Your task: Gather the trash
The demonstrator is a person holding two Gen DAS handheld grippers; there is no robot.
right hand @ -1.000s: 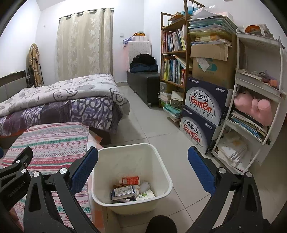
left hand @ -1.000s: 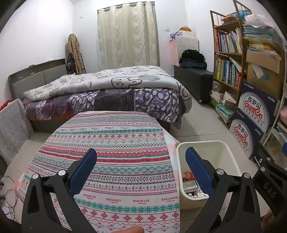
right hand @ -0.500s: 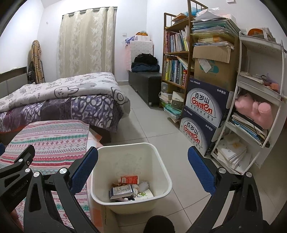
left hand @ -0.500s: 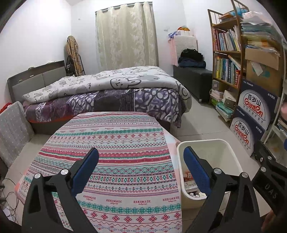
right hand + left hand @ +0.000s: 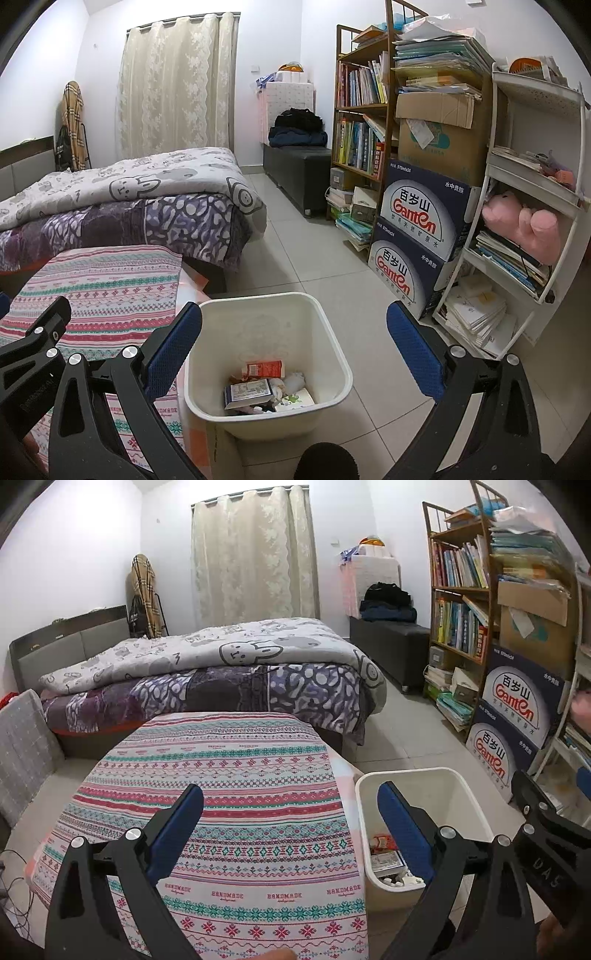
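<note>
A white plastic trash bin [image 5: 334, 354] stands on the tiled floor beside a table with a striped patterned cloth [image 5: 221, 794]. Trash lies in the bin: a red packet [image 5: 264, 368], a small carton [image 5: 247, 393] and crumpled paper. The bin also shows in the left wrist view [image 5: 469, 801]. My left gripper [image 5: 290, 805] is open and empty above the cloth's right part. My right gripper [image 5: 293, 325] is open and empty above the bin. No loose trash shows on the cloth.
A bed [image 5: 221, 672] with a grey quilt lies behind the table. A bookshelf [image 5: 364, 122], stacked Ganten boxes [image 5: 417, 236] and a white rack [image 5: 532, 206] with a pink plush line the right wall. A dark bench [image 5: 299, 173] stands at the back. A grey cushion [image 5: 22, 753] leans at the left.
Both grippers have risen and drawn back slightly, so the bin and table sit a little lower in view. Both stay open and empty.
</note>
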